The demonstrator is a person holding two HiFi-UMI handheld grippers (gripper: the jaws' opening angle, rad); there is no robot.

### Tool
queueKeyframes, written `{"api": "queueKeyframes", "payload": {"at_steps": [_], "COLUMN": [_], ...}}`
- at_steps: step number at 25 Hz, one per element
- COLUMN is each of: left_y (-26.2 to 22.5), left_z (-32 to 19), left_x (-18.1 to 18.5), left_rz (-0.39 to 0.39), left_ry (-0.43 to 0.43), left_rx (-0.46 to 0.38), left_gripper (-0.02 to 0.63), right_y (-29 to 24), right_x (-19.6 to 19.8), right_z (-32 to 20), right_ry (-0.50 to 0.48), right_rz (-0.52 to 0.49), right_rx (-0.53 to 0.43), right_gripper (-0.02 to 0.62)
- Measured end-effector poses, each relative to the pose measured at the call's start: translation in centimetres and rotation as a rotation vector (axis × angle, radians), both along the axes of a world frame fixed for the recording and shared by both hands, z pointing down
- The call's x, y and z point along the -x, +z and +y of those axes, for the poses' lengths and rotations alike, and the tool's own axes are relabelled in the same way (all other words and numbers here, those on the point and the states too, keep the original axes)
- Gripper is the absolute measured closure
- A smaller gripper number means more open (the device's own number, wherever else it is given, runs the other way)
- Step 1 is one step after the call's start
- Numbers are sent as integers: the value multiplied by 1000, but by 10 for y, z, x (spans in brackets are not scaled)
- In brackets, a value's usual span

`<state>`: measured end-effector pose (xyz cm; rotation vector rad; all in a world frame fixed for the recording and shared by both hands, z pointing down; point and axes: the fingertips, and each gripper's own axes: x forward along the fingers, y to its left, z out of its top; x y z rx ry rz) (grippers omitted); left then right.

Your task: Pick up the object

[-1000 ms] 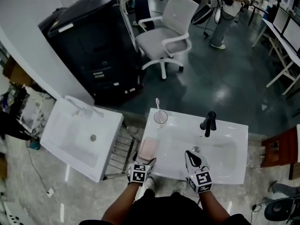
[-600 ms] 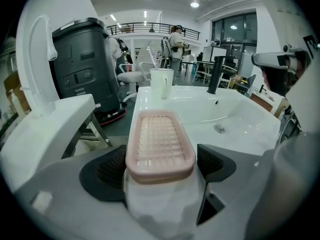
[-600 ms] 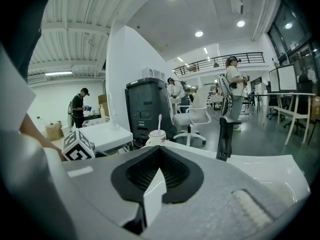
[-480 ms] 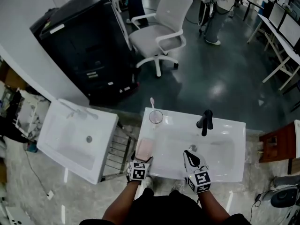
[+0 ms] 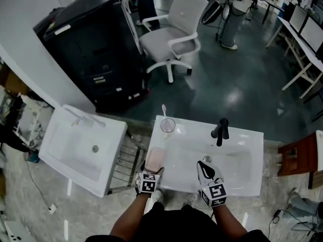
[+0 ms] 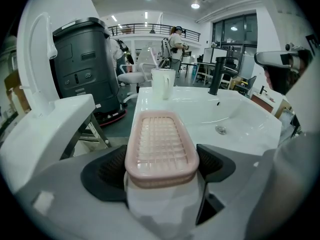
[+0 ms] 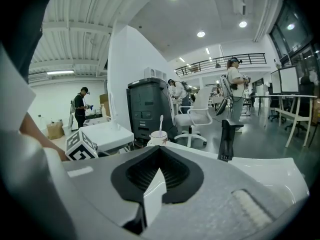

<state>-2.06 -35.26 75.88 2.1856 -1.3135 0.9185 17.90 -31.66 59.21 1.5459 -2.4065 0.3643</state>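
A pink slatted soap dish [image 5: 155, 159] lies on the left rim of the white sink [image 5: 242, 178]. My left gripper [image 5: 151, 171] reaches it from the near side. In the left gripper view the soap dish [image 6: 161, 146] fills the gap of the left gripper [image 6: 162, 160], and both black pads press against its long sides. My right gripper [image 5: 205, 167] hovers over the front of the basin. In the right gripper view the right gripper [image 7: 159, 173] is shut with nothing in it.
A black faucet [image 5: 220, 131] stands at the sink's back, and a cup with a toothbrush [image 5: 167, 124] sits at the back left corner. A metal rack [image 5: 126, 163] and a second white sink [image 5: 83, 147] lie to the left. Beyond are a black cabinet [image 5: 96, 44] and an office chair [image 5: 174, 34].
The head view has shifted slightly. Both grippers hold nearly the same places, the left one still at the soap dish.
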Motion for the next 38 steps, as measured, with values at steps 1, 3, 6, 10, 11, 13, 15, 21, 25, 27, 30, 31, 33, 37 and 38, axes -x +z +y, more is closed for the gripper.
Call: {"api": "queueKeyframes", "payload": {"at_steps": [1, 3, 6, 10, 11, 13, 15, 21, 25, 27, 30, 31, 33, 37, 38], "left_y": [0, -2, -5, -15, -19, -29, -41, -84, -112, -126, -144, -150, -161, -179, -184], "left_z": [0, 0, 1, 2, 2, 1, -1, -7, -11, -12, -10, -9, -7, -1, 0], "left_x": [0, 1, 3, 5, 6, 6, 7, 7, 8, 8, 6, 5, 1, -6, -7], "left_rz": [-1, -2, -3, 7, 10, 19, 34, 82, 106, 114, 144, 162, 202, 240, 245], "left_ry": [0, -4, -13, -20, -20, -22, -28, -51, -68, -70, -73, -74, -68, -46, -43], "left_rx": [-3, -10, -17, -32, -38, -53, -73, -151, -204, -229, -244, -250, -275, -317, -330], "left_gripper": [150, 152, 152, 152, 152, 152, 152, 152, 152, 150, 152, 150, 150, 152, 152], "right_y": [0, 1, 0, -1, -2, -3, -4, -8, -12, -15, -21, -24, -30, -42, -46], "right_x": [0, -1, 0, 2, 3, 5, 8, 14, 17, 17, 14, 13, 9, 6, 7], "right_z": [0, 1, 1, 2, 2, 2, 2, 2, 1, -1, -6, -7, -9, -10, -9], "right_ry": [0, 0, 0, -4, -5, -9, -12, -23, -30, -30, -21, -18, -11, -1, -1], "right_rz": [1, 2, 2, 0, -1, -3, -3, -7, -14, -22, -19, -15, -10, -13, -17], "right_rx": [-1, -2, -5, -12, -15, -21, -26, -43, -60, -74, -93, -101, -117, -152, -162], "right_gripper": [592, 592, 592, 592, 592, 592, 592, 592, 592, 592, 592, 592, 592, 592, 592]}}
